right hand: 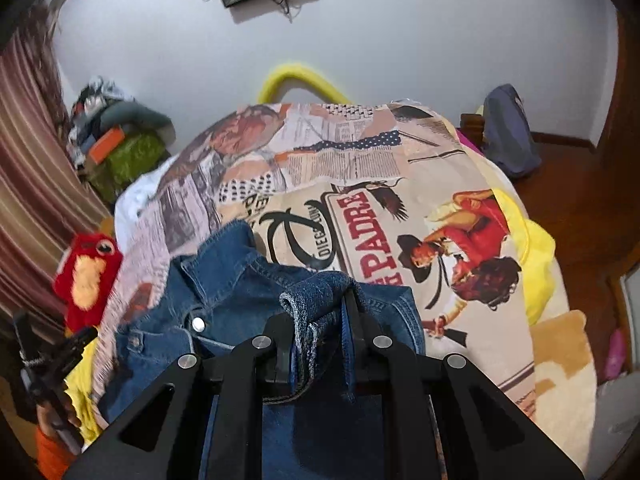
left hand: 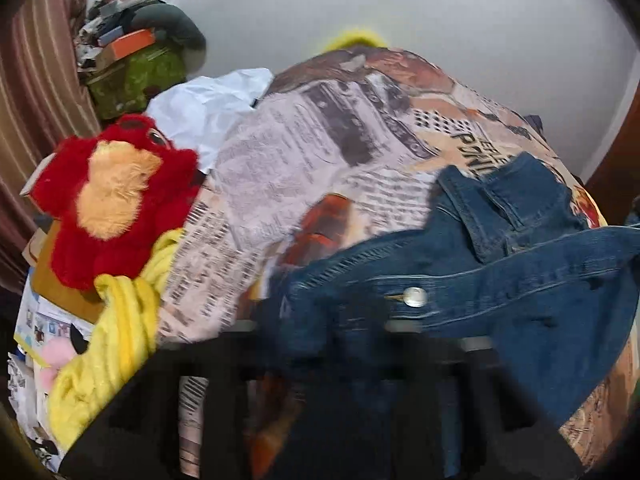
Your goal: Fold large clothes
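Note:
A blue denim jacket [left hand: 500,272] lies bunched on a bed with a printed newspaper-pattern cover [left hand: 320,152]. It also shows in the right wrist view [right hand: 224,292]. My right gripper [right hand: 320,300] is shut on a bunched fold of the denim jacket and holds it up off the cover [right hand: 400,216]. My left gripper [left hand: 320,344] is blurred at the bottom of its view, low over the jacket's edge near a metal button [left hand: 415,297]; its fingers are too smeared to tell open from shut. The left gripper also shows at the far left of the right wrist view [right hand: 60,356].
A red plush toy [left hand: 116,196] and a yellow fleece blanket [left hand: 116,340] lie at the bed's left side. A white cloth [left hand: 208,108] lies behind them. Cluttered boxes [left hand: 132,68] stand by a striped curtain. A grey backpack [right hand: 508,132] and wooden floor [right hand: 580,200] are at right.

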